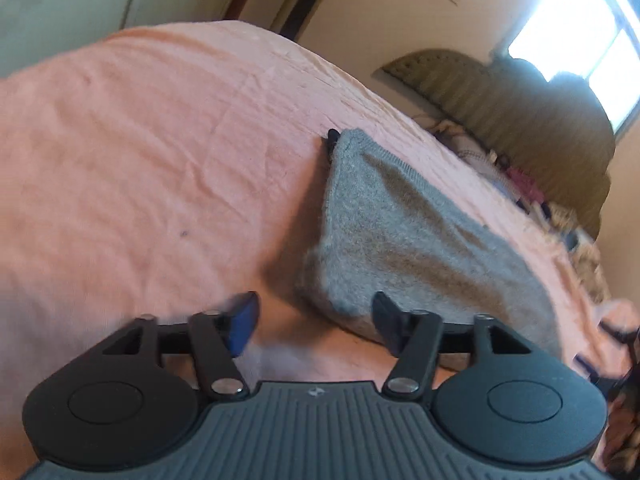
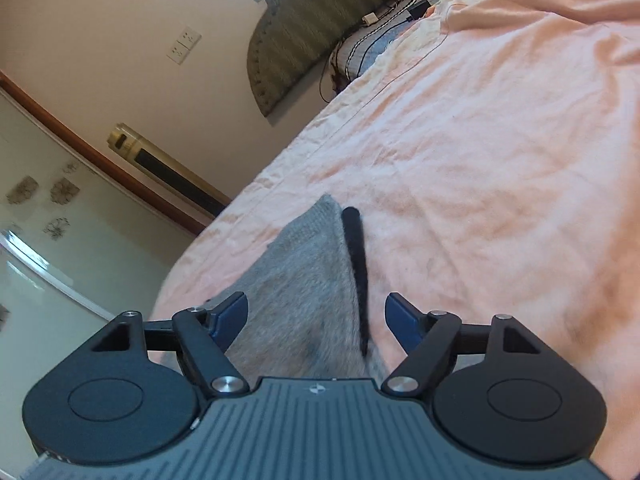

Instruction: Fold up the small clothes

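Observation:
A small grey knitted garment (image 1: 404, 236) lies on the pink bedsheet (image 1: 140, 152), with a narrow black piece (image 1: 331, 140) showing at its far edge. My left gripper (image 1: 314, 320) is open and empty, just short of the garment's near corner. In the right wrist view the grey garment (image 2: 304, 284) runs forward between the fingers, with the black strip (image 2: 358, 264) along its right edge. My right gripper (image 2: 316, 320) is open, its jaws on either side of the cloth, not closed on it.
The padded olive headboard (image 1: 520, 120) stands at the bed's far end, with clutter, cables and a charger (image 2: 416, 8) by the pillow area. The bed's edge (image 2: 224, 220) drops off left of the garment. A tower fan (image 2: 168, 164) stands by the wall.

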The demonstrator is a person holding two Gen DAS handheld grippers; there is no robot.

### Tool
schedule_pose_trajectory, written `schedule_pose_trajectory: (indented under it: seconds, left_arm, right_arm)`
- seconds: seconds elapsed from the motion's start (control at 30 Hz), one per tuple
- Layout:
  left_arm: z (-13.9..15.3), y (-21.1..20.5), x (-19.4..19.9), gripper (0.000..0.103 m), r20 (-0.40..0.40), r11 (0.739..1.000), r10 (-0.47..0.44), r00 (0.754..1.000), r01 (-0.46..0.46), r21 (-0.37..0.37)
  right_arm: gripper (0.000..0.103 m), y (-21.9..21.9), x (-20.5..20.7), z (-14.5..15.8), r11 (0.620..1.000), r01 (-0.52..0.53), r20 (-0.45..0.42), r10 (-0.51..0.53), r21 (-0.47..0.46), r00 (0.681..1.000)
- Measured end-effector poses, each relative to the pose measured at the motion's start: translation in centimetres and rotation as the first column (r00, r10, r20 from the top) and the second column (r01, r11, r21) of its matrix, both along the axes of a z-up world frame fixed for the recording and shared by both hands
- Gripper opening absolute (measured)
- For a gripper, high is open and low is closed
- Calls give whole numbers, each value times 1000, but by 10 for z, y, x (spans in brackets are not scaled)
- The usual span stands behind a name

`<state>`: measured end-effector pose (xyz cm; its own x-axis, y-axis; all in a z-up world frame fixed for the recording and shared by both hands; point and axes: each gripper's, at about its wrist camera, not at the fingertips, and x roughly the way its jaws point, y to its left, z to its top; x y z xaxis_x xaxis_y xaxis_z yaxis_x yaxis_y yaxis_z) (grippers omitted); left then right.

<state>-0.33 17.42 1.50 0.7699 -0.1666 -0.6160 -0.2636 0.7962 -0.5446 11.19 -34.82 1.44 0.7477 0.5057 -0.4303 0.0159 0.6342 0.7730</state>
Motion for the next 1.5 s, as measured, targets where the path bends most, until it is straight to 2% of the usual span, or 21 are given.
schedule_pose_trajectory:
  seconds: [0.07,0.17,0.23,0.3,0.47,0.53,0.57,0.6,0.63,0.73,0.87,1.0,1.1,1.2,1.23,1.3,1.33,1.37,1.4,1.43,1.5]
  left_arm:
    - [-6,4,-14,84,25,991,55,998,-52,-121]
    - [-13,0,-11,94,51,974,94,994,-82,-210]
    - [-20,-2,0,99,85,956,111,990,-83,-282]
    - [-21,-9,15,100,108,958,137,985,-104,-267]
    - [-21,-22,42,95,121,967,184,976,-157,-202]
    - [-21,-23,44,79,106,969,198,974,-179,-169]
    - [-21,-23,46,45,82,971,201,976,-188,-146]
    - [-25,-21,50,21,32,974,190,981,-184,-135]
    - [-31,-17,54,5,-4,973,175,984,-174,-153]
    - [-31,-10,54,5,-12,966,171,985,-170,-194]
    - [-8,-12,37,4,52,976,125,991,-114,-187]
    - [12,-8,-6,4,98,980,50,994,-30,-196]
    - [4,-4,-46,4,47,985,14,999,-5,-173]
    - [-19,-4,-70,6,-51,993,-37,998,31,-116]
    - [-21,0,-80,8,-10,991,-52,999,50,-121]
    - [-11,7,-84,16,-13,996,-50,999,48,-81]
    - [-1,12,-83,28,3,997,-39,999,39,-69]
    - [12,17,-81,47,56,998,-27,998,30,-50]
    - [25,20,-77,60,112,1000,-12,994,14,-12]
    - [37,21,-69,86,150,999,7,989,-12,35]
    - [57,19,-37,92,221,985,21,975,-58,162]
  right_arm:
    - [81,-2,-30,-12,999,-6,-43,8,46,999]
    - [81,8,-55,-32,998,-6,-100,11,59,995]
    - [84,22,-60,-33,1000,8,-43,-8,13,999]
    - [103,36,-48,-29,1000,14,-24,-14,0,1000]
    - [103,61,-10,-30,998,46,-14,-46,-47,999]
    - [98,68,-1,-30,997,41,-13,-42,-69,999]
    - [85,69,2,-30,996,36,-13,-37,-77,999]
    - [42,70,7,-34,998,7,-37,-10,-68,999]
    - [17,68,13,-42,999,-17,-86,14,-40,996]
    - [12,65,15,-50,1000,-16,-94,14,-19,995]
    - [12,58,-4,-29,1000,-28,-32,28,-10,999]
    - [12,40,-41,-15,997,-79,-7,79,12,997]
    - [12,31,-84,-24,993,-119,-46,119,8,992]
    - [10,27,-114,-47,991,-131,-141,131,5,981]
    - [11,21,-123,-52,993,-114,-123,118,35,985]
    - [33,8,-127,-46,995,-70,-103,77,70,992]
    - [43,3,-124,-37,998,-48,-83,52,48,995]
    - [65,-1,-119,-26,1000,-25,-52,26,11,998]
    - [78,-3,-109,-14,999,-7,-20,6,-40,1000]
    - [78,-4,-94,-2,995,-6,11,7,-99,1000]
    - [78,0,-59,16,984,-33,47,42,-174,998]
